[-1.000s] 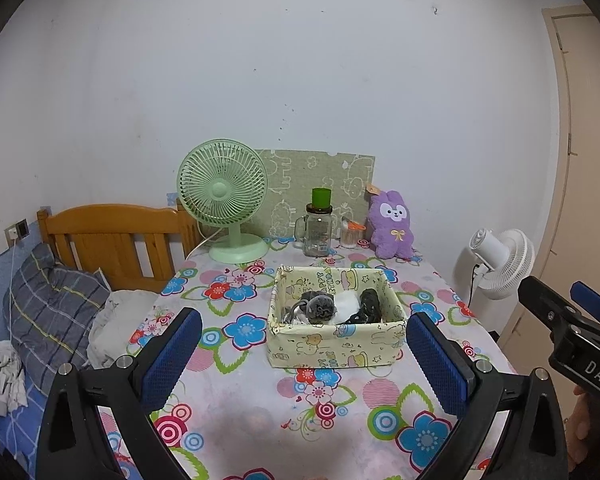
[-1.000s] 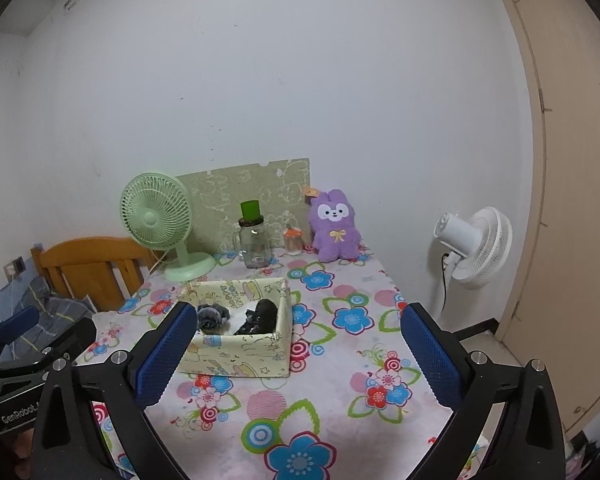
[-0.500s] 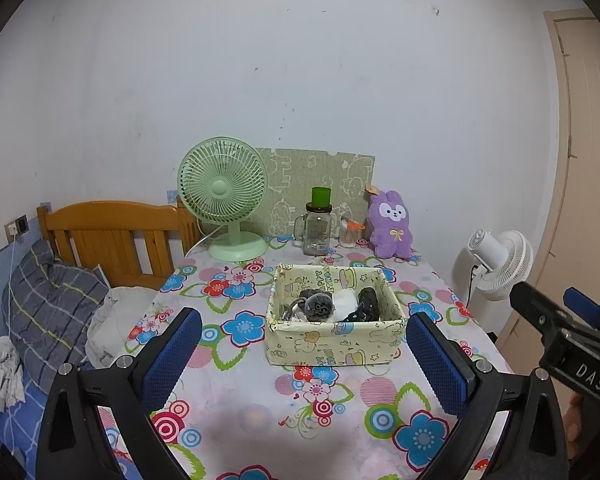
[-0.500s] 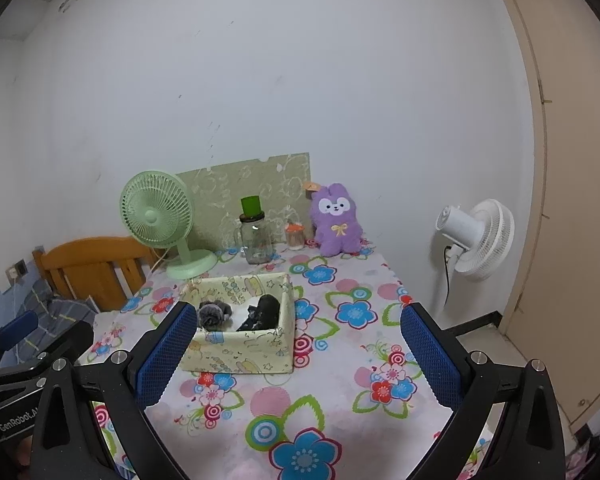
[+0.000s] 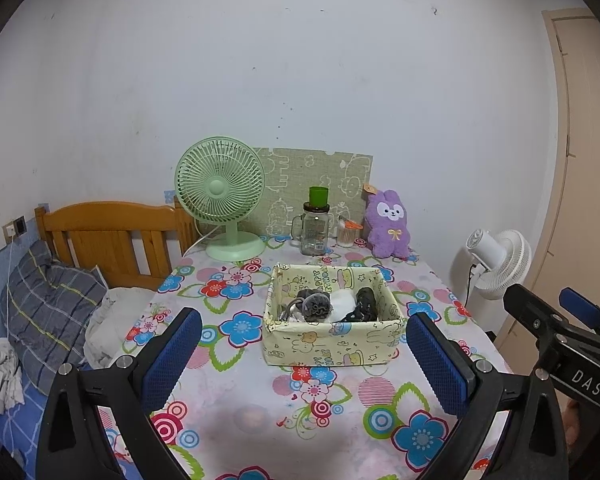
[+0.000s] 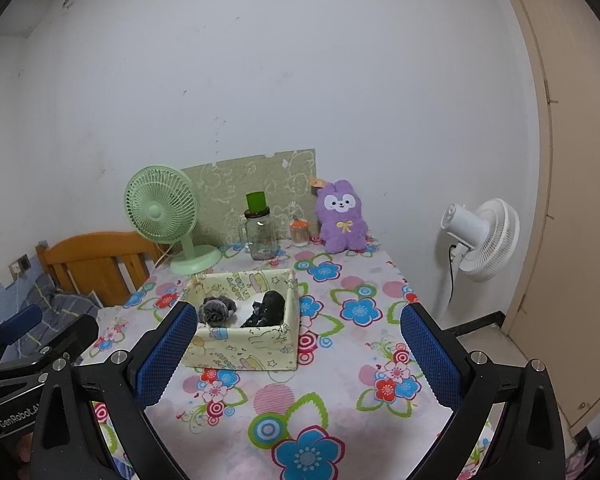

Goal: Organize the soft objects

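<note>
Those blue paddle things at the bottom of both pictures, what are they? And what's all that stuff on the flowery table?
They are claws a person holds, one per hand, each with a camera looking along its fingers. One picture is from the left claw, the other from the right claw. Both are open and hold nothing. On the table sits a fabric box with a grey scrunchie, something white and something black inside. Behind it stand a green fan, a glass jar and a purple plush bunny.

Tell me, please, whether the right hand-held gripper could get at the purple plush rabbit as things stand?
Probably yes: the right hand-held gripper is open and empty, and bare tablecloth beside the fabric box leads to the purple plush rabbit.
</note>
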### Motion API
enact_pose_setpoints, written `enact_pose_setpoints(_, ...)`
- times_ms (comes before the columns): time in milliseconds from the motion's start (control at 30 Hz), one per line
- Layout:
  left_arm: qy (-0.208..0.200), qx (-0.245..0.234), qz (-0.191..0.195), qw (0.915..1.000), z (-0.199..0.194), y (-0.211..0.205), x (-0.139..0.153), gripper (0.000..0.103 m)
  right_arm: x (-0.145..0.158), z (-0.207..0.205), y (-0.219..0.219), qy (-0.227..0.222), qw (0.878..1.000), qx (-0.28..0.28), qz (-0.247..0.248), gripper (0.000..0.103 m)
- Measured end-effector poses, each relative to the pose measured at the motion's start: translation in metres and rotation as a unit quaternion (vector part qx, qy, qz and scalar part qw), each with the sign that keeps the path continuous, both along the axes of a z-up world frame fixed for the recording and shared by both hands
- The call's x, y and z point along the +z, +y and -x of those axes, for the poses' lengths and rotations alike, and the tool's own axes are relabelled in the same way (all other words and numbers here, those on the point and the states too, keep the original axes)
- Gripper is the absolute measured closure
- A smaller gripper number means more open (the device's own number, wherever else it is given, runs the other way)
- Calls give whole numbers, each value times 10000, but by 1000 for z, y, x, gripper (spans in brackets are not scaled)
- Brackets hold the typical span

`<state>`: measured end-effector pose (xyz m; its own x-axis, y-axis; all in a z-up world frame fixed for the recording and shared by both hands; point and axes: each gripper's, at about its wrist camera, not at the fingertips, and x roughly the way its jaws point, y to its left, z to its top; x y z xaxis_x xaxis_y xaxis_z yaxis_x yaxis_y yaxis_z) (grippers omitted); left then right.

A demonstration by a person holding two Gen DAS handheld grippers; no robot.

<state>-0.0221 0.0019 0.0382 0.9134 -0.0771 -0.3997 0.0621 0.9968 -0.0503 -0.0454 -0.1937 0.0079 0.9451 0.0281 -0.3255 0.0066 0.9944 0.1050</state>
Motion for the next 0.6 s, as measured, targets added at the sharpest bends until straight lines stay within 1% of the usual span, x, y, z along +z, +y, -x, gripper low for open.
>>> enact_pose_setpoints(600,83,-4,40,10000,-8,2,-2,0,2,-4,4,14,9999,-107,109,0)
